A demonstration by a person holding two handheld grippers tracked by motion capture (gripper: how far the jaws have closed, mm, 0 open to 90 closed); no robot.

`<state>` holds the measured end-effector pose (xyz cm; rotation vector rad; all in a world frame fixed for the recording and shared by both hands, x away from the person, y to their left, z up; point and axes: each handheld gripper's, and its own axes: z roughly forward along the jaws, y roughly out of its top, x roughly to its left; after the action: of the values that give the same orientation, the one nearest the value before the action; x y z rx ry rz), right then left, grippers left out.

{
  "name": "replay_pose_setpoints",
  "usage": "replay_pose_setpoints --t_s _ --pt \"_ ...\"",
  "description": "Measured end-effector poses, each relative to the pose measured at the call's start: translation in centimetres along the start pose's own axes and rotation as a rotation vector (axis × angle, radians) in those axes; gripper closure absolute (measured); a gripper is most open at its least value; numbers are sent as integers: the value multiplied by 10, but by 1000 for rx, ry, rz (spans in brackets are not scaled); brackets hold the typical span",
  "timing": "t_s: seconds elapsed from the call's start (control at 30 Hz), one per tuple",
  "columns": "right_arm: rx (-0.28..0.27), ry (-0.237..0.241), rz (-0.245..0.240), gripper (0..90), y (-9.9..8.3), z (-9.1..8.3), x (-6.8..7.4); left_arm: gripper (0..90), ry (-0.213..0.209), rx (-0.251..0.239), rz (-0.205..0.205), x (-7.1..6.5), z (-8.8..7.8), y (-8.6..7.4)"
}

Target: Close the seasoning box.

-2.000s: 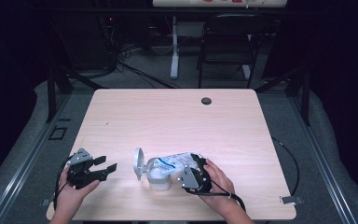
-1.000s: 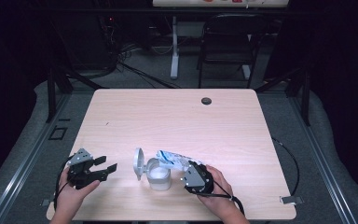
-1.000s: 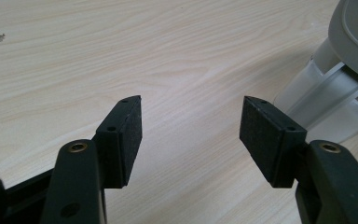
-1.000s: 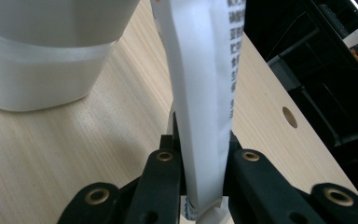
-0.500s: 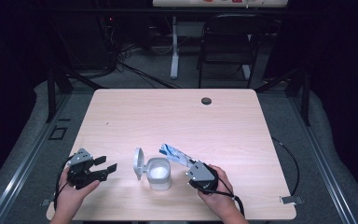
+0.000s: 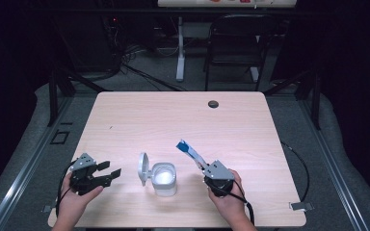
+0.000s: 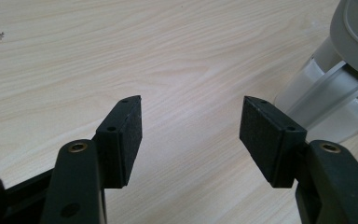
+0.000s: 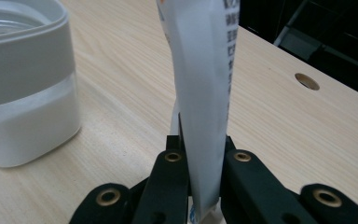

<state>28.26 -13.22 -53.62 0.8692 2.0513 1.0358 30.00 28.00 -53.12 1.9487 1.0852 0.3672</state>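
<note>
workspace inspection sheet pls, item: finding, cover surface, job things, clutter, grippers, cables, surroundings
surface: light wood table, one dark round hole near the far edge
job's things: white container with its lid flipped open; thin sachet with a blue end
clutter: nothing seen
grippers: left gripper open, holding nothing; right gripper shut on sachet, right of container
cables: black cable loops off the table's right edge
surroundings: dark room, chair and a stand behind the table
</note>
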Motion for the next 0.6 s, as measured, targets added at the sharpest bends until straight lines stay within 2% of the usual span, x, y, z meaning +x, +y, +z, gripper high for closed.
replay_pose_setpoints --t_s 0.6 --pt "-3 -58 109 899 -14 -5 -17 394 -2 7 0 0 1 0"
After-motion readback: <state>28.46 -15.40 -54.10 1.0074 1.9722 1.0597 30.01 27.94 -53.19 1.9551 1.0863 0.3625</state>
